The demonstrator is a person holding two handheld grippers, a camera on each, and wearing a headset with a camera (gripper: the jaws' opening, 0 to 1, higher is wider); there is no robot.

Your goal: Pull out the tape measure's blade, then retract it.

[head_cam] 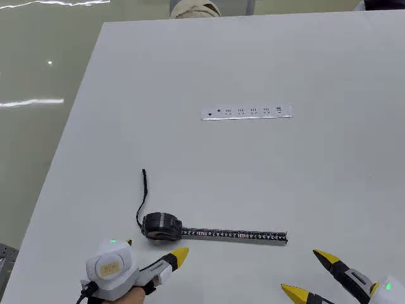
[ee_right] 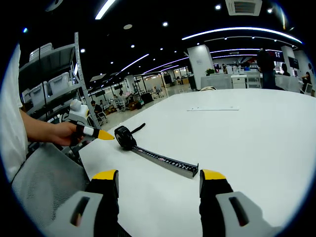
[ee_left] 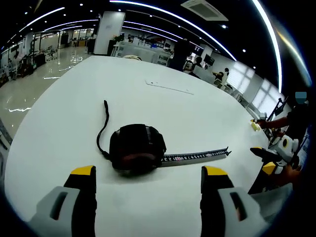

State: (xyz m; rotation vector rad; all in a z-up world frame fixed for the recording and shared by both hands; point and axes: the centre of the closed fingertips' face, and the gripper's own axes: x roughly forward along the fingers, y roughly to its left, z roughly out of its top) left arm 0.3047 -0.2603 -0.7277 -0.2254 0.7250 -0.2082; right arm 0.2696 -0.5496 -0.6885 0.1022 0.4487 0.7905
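A black tape measure [head_cam: 162,226] lies on the white table [head_cam: 253,63], its blade [head_cam: 234,235] pulled out to the right and flat on the surface. A black wrist strap [head_cam: 143,193] trails from the case toward the far side. My left gripper [head_cam: 154,251] is open just in front of the case [ee_left: 137,148], jaws either side and apart from it. My right gripper [head_cam: 311,273] is open near the front edge, a little short of the blade's end hook [ee_right: 194,171]. The left gripper [ee_right: 101,134] also appears in the right gripper view, beside the case [ee_right: 124,137].
A white power strip [head_cam: 247,113] lies flat farther back near the table's middle. The left table edge [head_cam: 60,145] drops to a glossy floor. Shelving with bins [ee_right: 54,84] and people stand in the room beyond.
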